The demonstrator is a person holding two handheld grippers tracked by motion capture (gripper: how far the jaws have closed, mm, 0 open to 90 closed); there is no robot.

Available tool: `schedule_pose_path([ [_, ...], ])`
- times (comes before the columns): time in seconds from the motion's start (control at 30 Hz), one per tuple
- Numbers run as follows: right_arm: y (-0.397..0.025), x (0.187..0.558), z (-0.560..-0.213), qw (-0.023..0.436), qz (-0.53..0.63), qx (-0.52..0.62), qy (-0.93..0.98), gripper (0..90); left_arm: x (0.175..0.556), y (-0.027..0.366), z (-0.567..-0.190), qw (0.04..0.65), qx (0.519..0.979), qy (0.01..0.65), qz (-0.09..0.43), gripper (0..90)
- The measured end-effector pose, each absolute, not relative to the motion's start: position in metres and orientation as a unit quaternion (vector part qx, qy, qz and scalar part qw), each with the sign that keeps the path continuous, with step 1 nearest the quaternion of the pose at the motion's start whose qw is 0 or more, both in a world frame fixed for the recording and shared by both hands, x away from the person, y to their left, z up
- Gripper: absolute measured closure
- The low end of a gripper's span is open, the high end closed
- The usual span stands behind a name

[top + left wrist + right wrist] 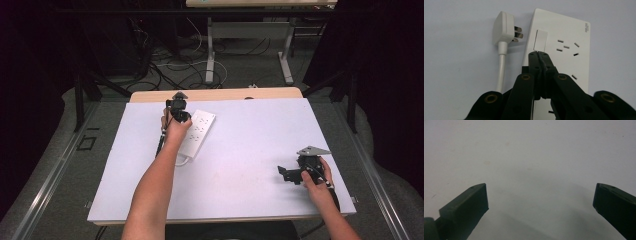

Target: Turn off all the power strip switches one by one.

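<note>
On the left half of the table (250, 165), the left gripper (178, 107) hangs over the white power strip (197, 132). In the left gripper view its jaws are pressed together, and the joined tips sit at the lower edge of the strip's rocker switch (540, 40); whether they touch it cannot be told. The power strip lies flat on the white table surface, near the far edge and left of centre. In the high view its long axis runs diagonally, the far end pointing up and to the right and the near end towards the person. Its cord (500, 72) leaves from the near end, and the white plug (505, 28) lies just beside the strip, prongs pointing at its side. Well apart, near the right front corner, the right gripper (290, 174) is held low over bare table with its jaws spread wide, holding nothing.
</note>
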State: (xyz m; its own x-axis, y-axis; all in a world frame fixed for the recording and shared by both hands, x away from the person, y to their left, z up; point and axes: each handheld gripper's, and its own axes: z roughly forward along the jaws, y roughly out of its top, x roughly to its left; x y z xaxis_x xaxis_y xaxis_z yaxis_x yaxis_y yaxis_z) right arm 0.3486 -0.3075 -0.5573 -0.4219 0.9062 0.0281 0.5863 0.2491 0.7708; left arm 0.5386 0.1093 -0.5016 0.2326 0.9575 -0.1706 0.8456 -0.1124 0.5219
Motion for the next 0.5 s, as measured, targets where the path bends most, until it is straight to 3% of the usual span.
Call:
schedule_pose_path([
  [0.5,-0.307,0.349,-0.558,0.215,0.366,0.491,0.760,0.0,0.542,0.102,-0.513,0.273,0.737,0.607,0.115,90.0],
])
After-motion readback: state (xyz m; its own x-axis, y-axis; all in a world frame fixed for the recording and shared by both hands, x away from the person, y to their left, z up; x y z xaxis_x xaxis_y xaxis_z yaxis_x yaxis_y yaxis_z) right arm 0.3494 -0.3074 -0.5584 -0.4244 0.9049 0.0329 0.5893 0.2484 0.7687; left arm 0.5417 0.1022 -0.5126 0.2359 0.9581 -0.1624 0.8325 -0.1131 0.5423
